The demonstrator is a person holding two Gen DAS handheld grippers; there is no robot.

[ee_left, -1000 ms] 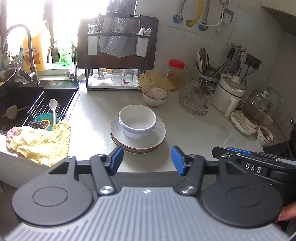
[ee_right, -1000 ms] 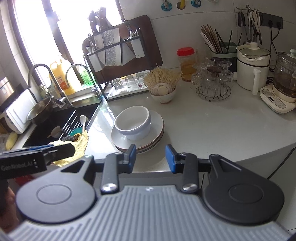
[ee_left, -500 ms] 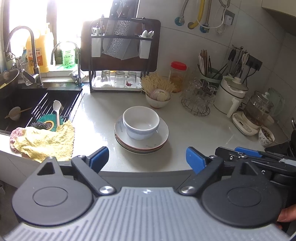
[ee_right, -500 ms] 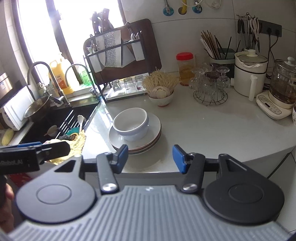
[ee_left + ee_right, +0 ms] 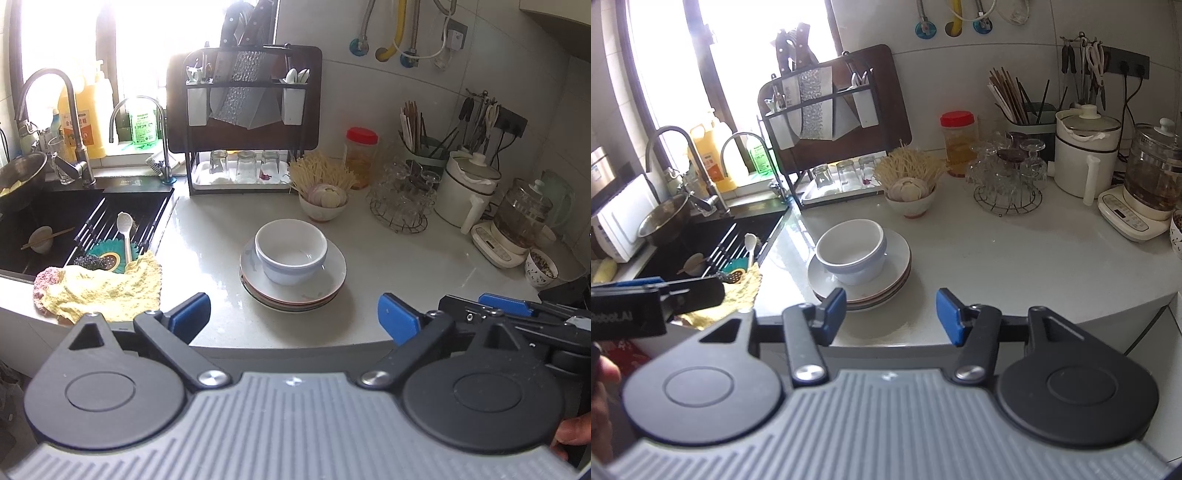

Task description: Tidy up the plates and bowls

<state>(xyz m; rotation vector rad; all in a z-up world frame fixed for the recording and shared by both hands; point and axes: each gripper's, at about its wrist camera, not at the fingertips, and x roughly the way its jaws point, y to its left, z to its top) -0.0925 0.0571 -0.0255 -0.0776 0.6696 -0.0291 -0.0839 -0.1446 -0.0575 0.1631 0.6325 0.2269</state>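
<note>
Left wrist: left gripper [image 5: 293,314] jaws wider than before, nothing between

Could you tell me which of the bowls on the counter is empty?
The white bowl sitting on the stack of plates; the smaller bowl behind it is filled.

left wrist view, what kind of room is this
Most likely a home kitchen: a dark sink with a tall faucet beside the pale counter, a rack holding knives and upturned glasses, and a white bowl stacked on plates.
</note>
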